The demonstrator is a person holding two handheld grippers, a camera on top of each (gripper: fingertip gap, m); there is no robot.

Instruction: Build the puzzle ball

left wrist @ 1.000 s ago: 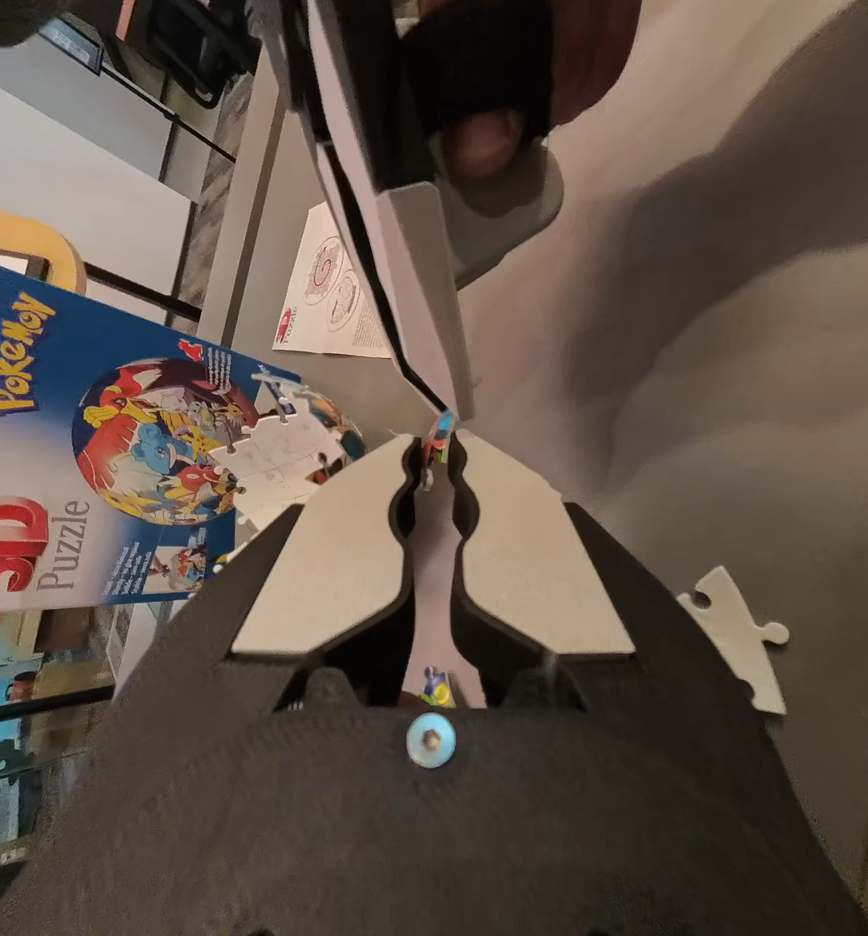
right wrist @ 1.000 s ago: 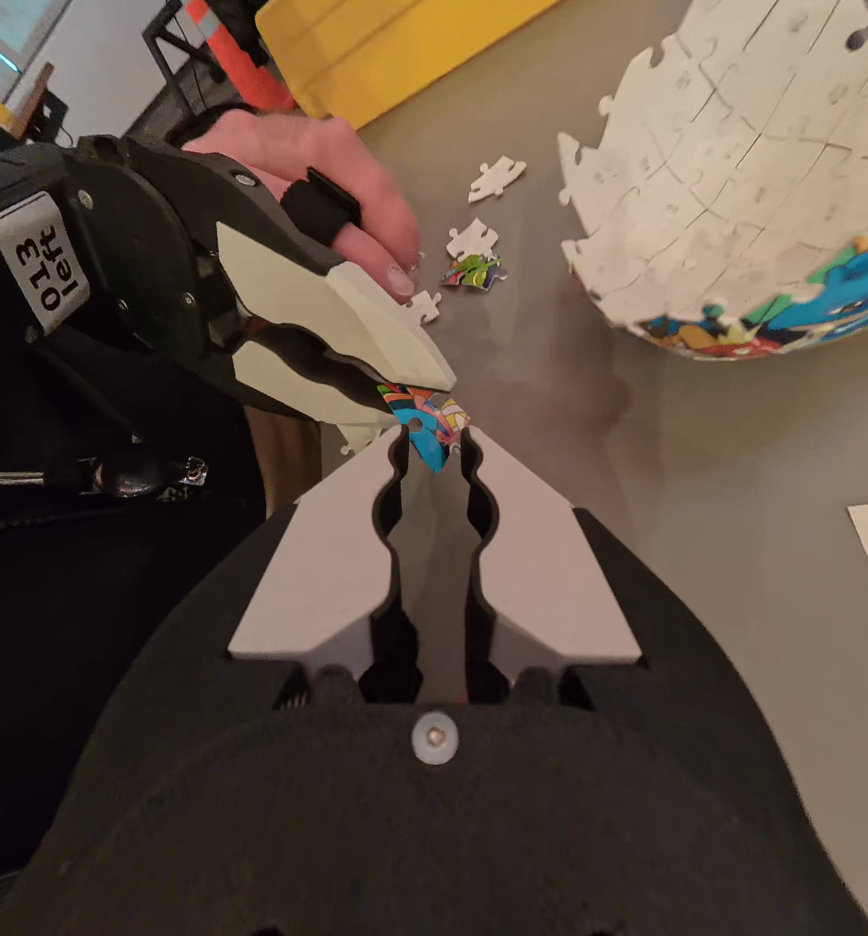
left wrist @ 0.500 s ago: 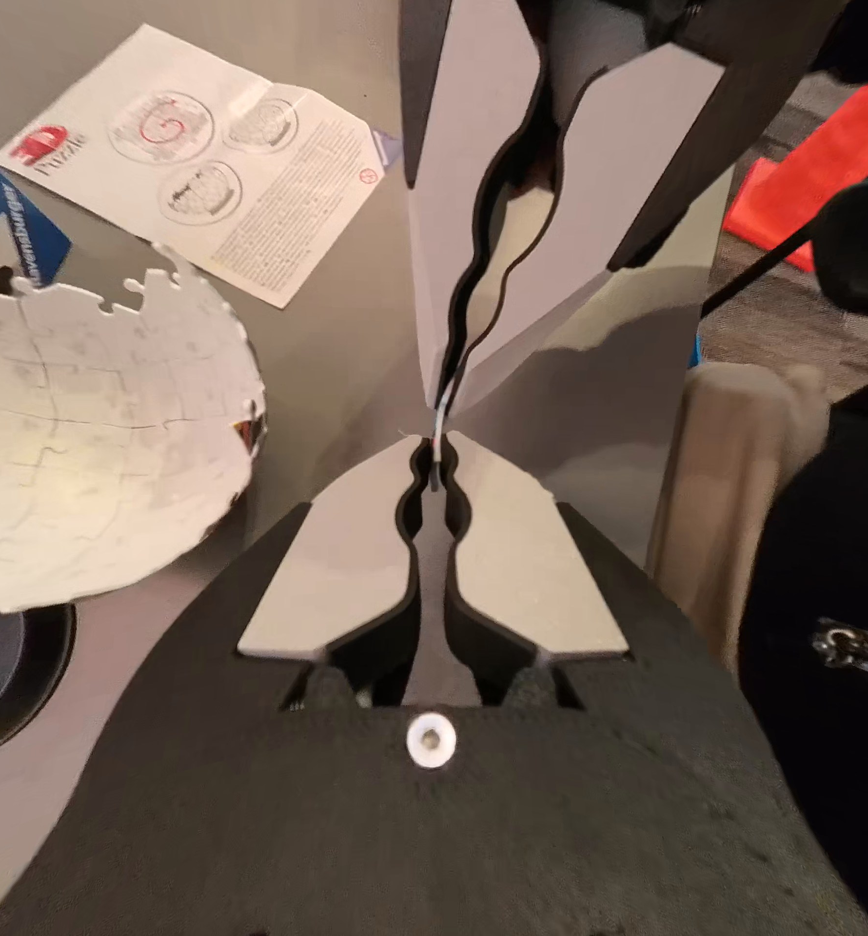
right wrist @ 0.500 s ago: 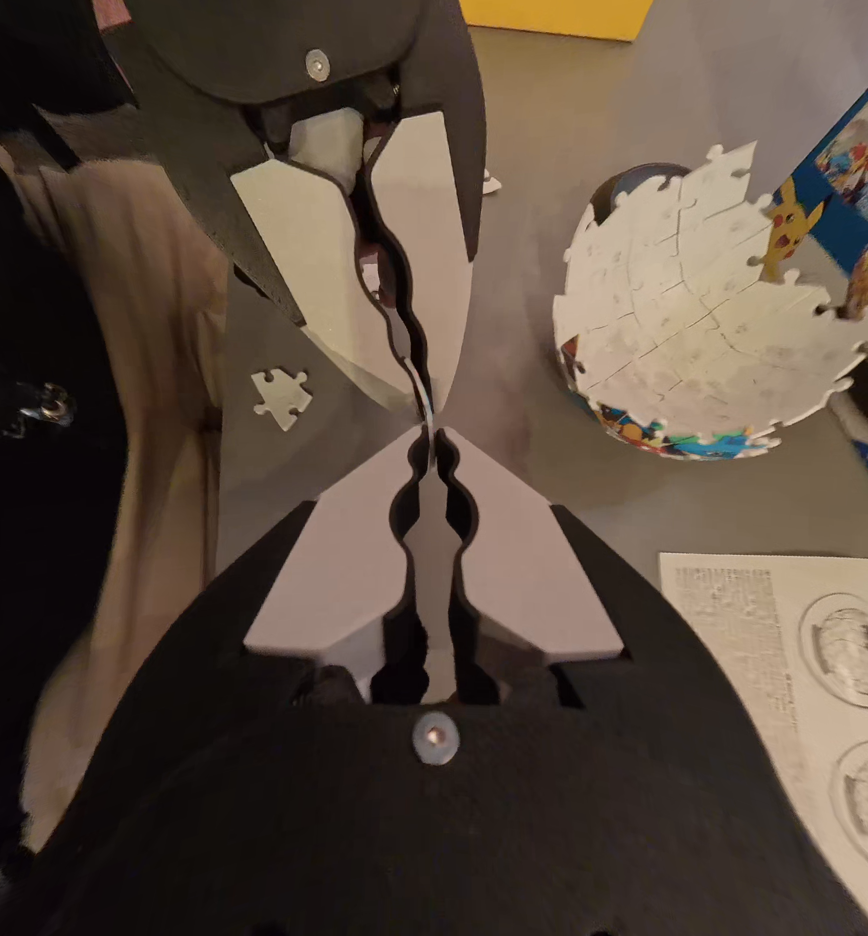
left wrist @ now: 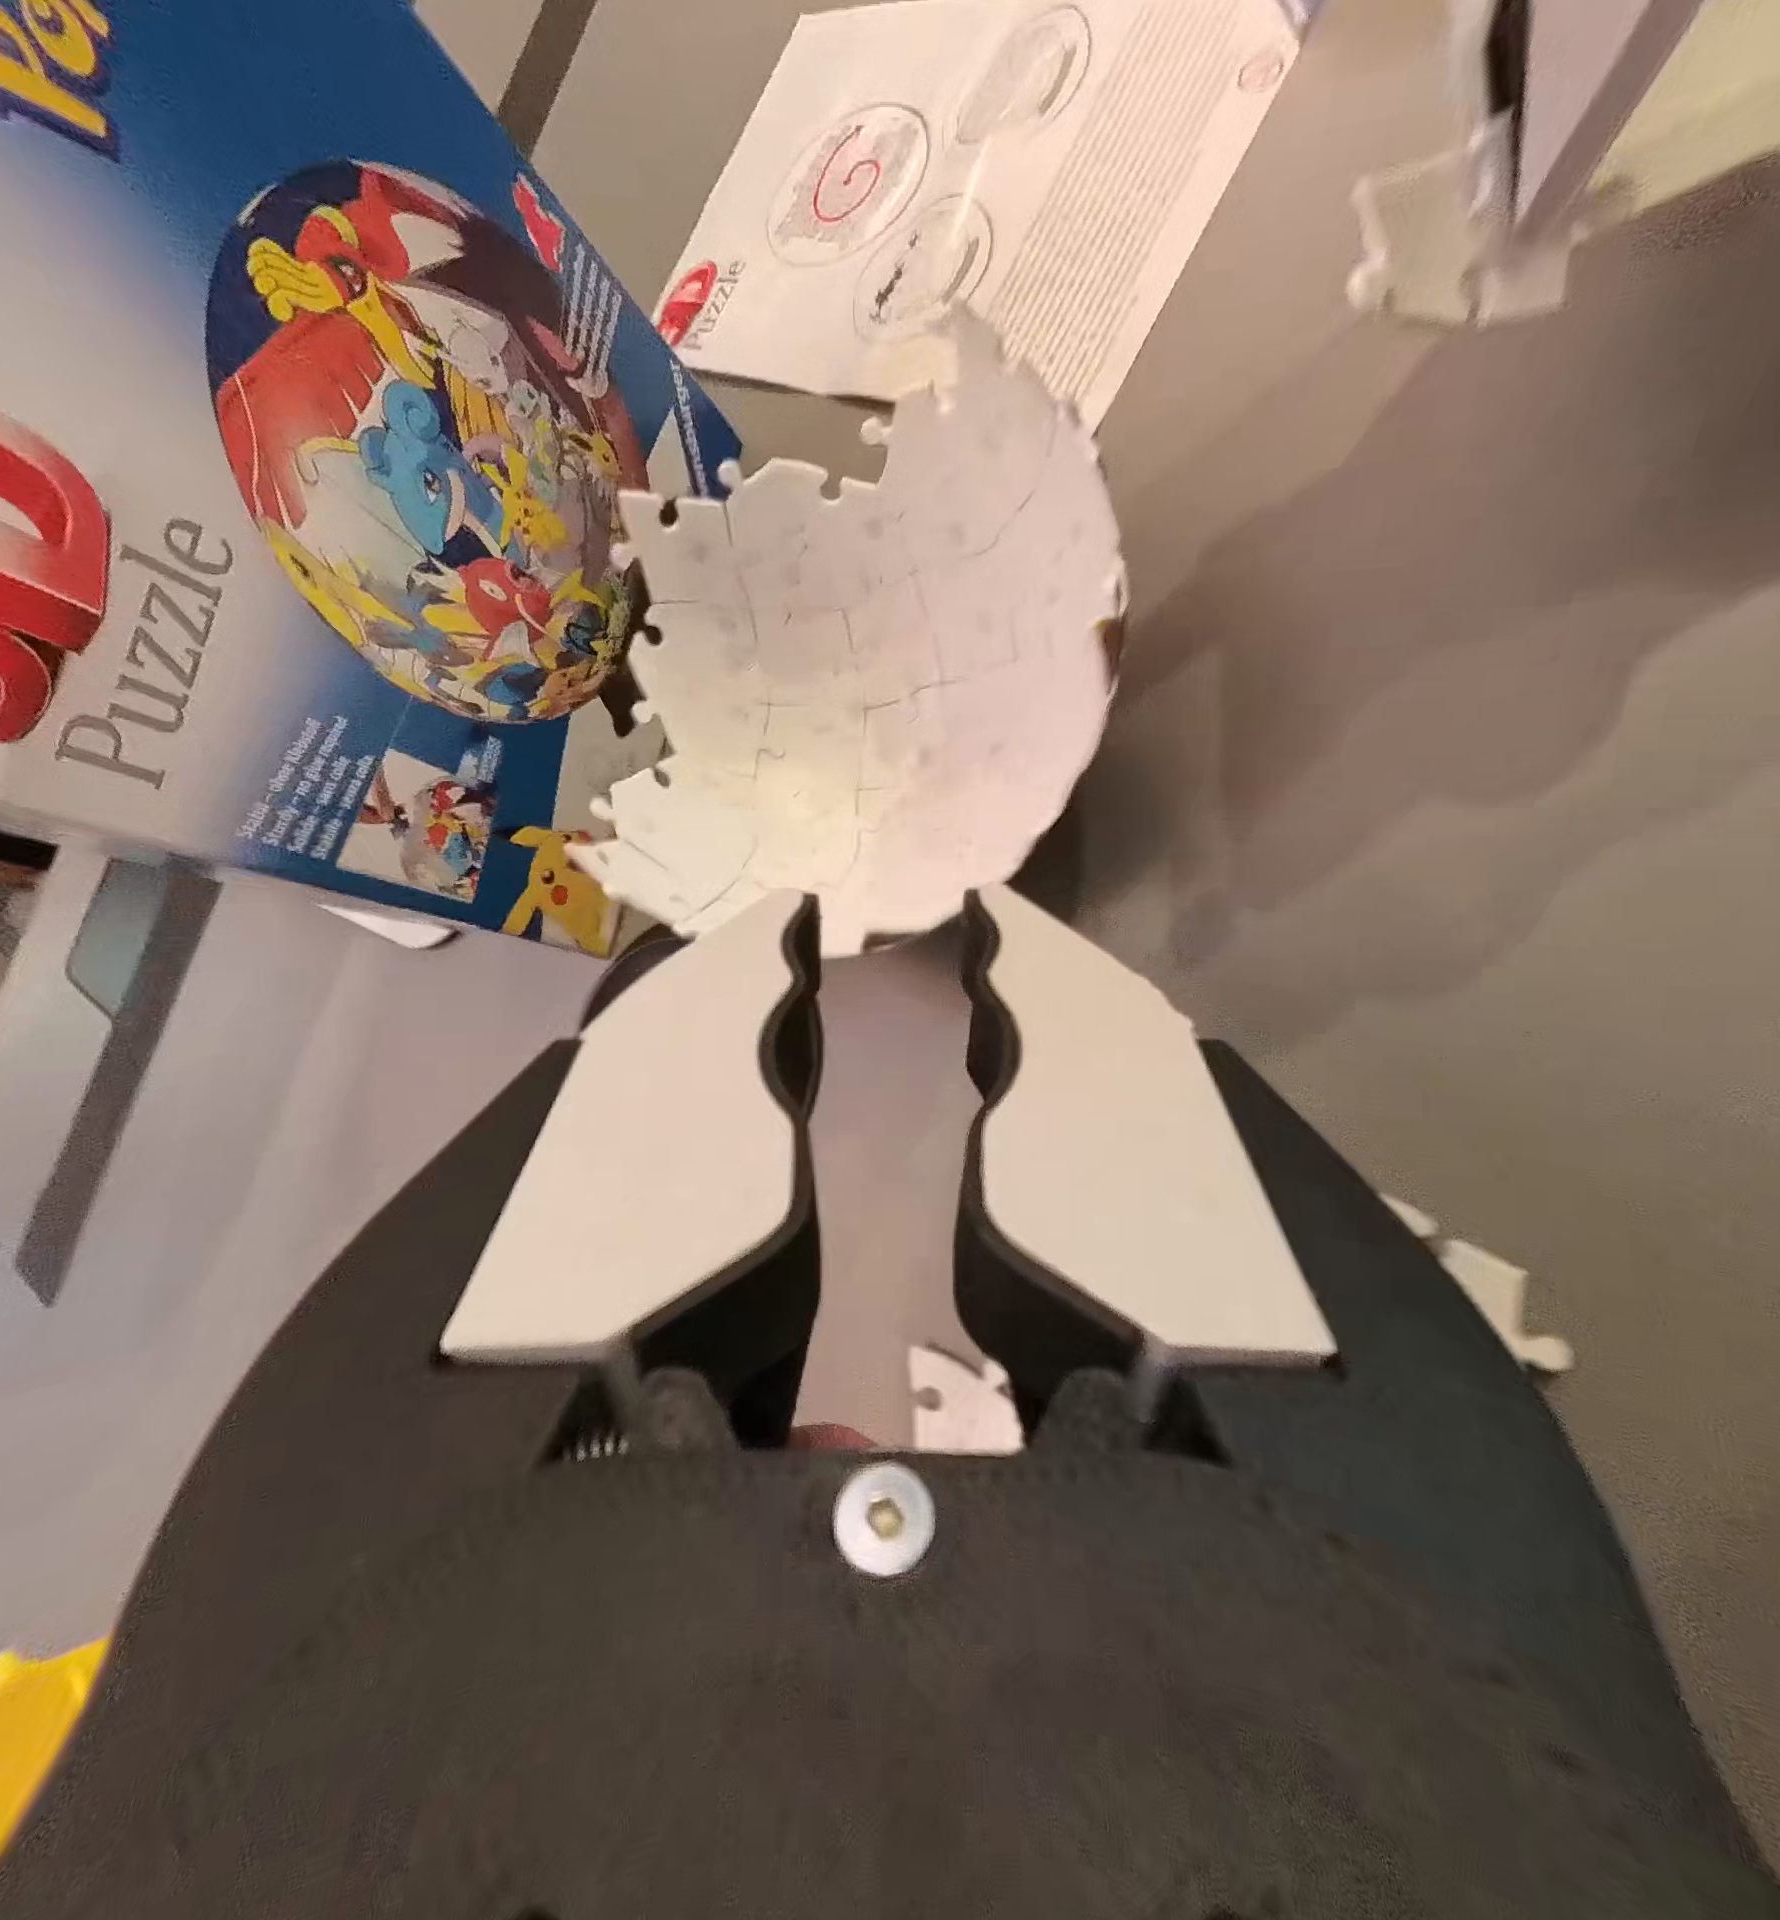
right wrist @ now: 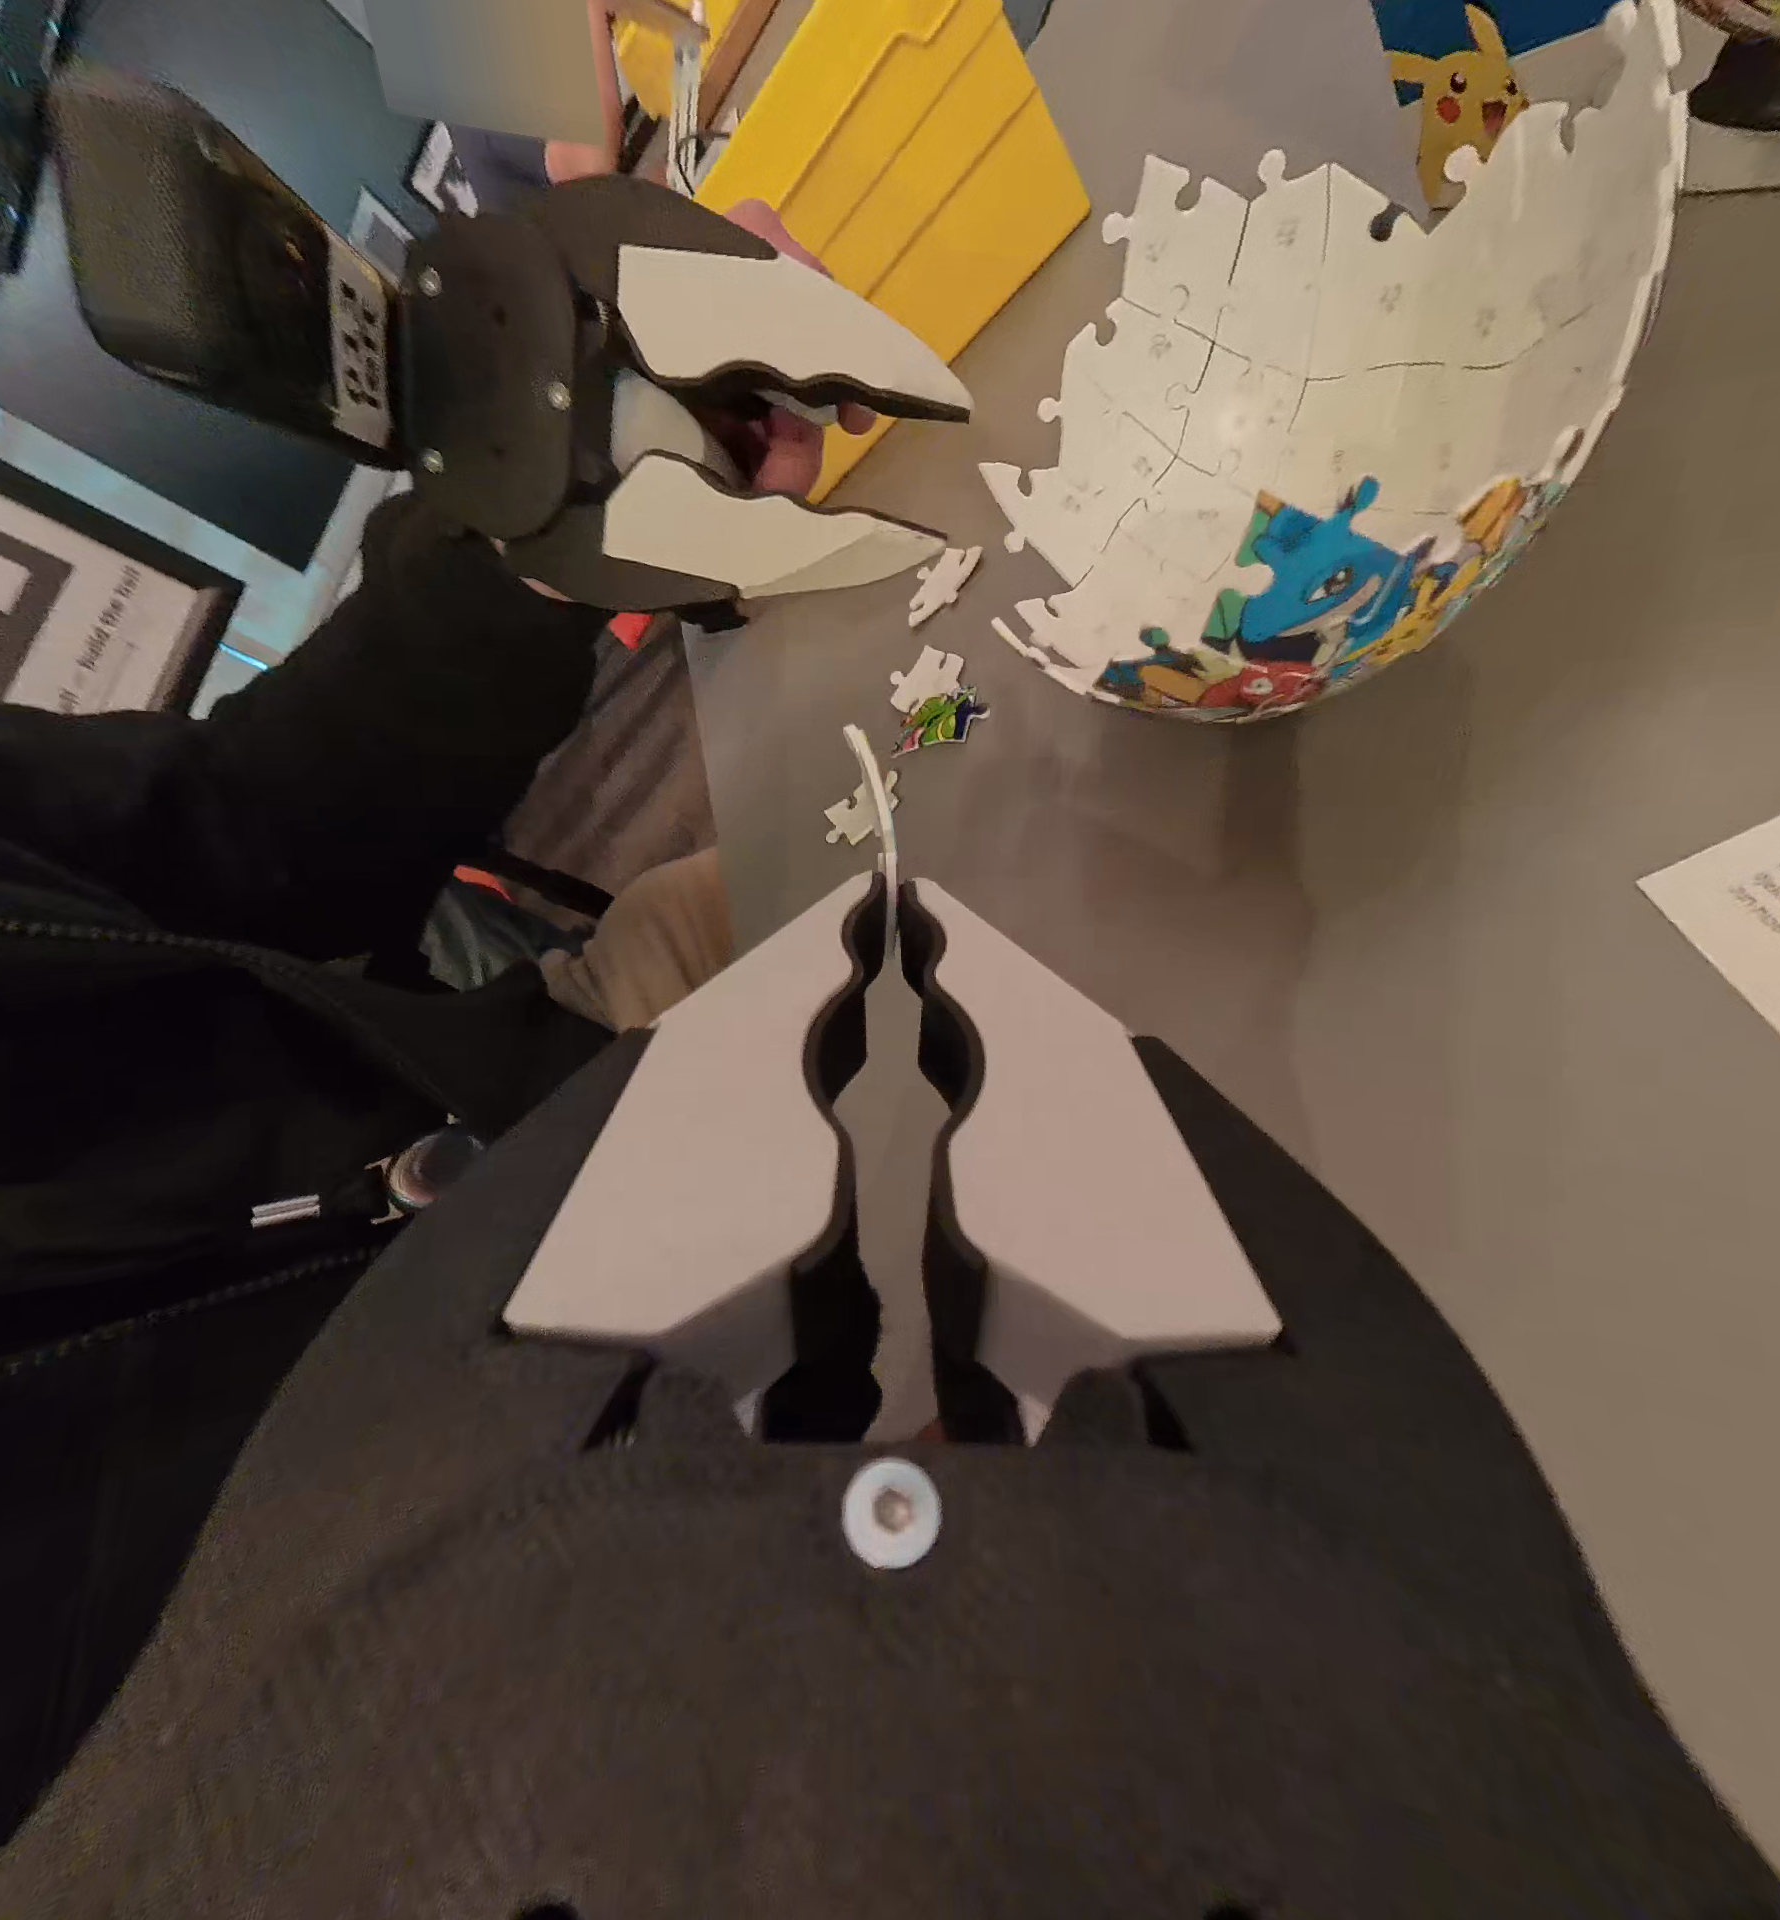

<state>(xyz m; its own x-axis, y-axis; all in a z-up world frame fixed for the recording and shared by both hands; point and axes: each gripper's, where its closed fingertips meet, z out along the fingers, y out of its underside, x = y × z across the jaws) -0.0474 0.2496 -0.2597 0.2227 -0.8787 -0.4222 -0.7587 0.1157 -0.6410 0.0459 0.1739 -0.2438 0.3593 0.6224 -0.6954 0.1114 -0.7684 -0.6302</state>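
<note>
The half-built puzzle ball [right wrist: 1333,468] is an open shell, white inside and with coloured pictures outside, resting on the grey table. My right gripper [right wrist: 891,883] is shut on a puzzle piece [right wrist: 881,800], held edge-on above the table, left of the ball. My left gripper [right wrist: 953,473] is open and empty, hovering left of the ball. In the left wrist view the left gripper [left wrist: 891,920] points at the ball [left wrist: 865,665], its tips just short of the shell. The right gripper's piece [left wrist: 1426,249] shows blurred at the top right.
Loose pieces [right wrist: 938,707] lie on the table left of the ball, others [left wrist: 1488,1299] near my left gripper. The blue puzzle box [left wrist: 242,468] stands behind the ball. An instruction sheet [left wrist: 969,187] lies flat. A yellow bin [right wrist: 886,187] is at the back. Some 12 centimetres of space lies between my two pairs of fingers.
Both grippers were pinching the piece together. The left has let go, opened and swung toward the ball. The right has kept the piece and drawn apart.
</note>
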